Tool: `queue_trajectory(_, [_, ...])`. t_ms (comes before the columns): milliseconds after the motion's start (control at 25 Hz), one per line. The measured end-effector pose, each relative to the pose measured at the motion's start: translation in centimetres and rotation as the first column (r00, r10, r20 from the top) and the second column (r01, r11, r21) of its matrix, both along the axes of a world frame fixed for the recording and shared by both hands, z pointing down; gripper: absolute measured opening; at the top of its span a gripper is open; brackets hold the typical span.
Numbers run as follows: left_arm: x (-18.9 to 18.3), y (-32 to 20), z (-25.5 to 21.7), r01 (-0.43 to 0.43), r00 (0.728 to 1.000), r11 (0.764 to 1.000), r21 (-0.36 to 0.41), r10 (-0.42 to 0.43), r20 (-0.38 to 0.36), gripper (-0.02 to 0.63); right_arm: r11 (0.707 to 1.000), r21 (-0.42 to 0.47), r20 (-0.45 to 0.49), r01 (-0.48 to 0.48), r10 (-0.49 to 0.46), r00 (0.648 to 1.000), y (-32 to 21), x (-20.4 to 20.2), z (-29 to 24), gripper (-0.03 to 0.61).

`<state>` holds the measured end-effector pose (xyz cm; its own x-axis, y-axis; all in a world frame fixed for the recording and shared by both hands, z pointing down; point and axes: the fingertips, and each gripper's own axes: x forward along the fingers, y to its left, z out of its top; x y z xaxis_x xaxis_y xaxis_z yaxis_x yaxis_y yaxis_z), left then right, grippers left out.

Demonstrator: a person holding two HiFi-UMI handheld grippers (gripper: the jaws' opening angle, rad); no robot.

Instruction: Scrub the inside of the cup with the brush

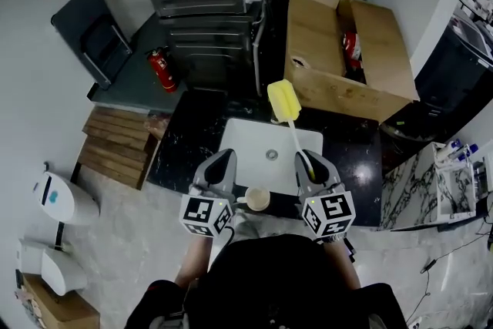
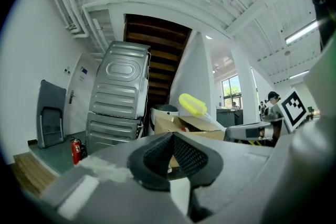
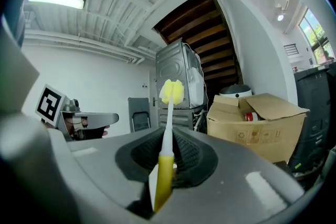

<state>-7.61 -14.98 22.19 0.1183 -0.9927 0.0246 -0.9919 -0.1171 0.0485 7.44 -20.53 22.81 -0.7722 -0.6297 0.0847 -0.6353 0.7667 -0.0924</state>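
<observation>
clamping the brush in the right gripper above the sink. pinching nothing in the shut left gripper, by the cup.

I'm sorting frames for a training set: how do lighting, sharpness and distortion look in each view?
Head view: even light, sharp, straight lines bowed toward the edges. Left gripper view: fisheye circle with black corners, bright window, a mosaic patch at the top. Right gripper view: same fisheye, the ceiling lamp glares, and the brush is slightly soft near the lens.
</observation>
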Motion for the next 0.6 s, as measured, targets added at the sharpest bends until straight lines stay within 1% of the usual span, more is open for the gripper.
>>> queue_trajectory(360, [-0.07,0.33,0.65,-0.004,1.0,1.0,-0.005,0.004,0.006,0.002,1.0,-0.002,0.006,-0.008,0.008,1.0,0.56,-0.61,-0.1,0.041])
queue_trajectory(600, [-0.27,0.68,0.82,-0.001,1.0,1.0,-0.008,0.001,0.005,0.002,1.0,0.013,0.014,-0.018,0.017,1.0,0.63,-0.71,-0.34,0.041])
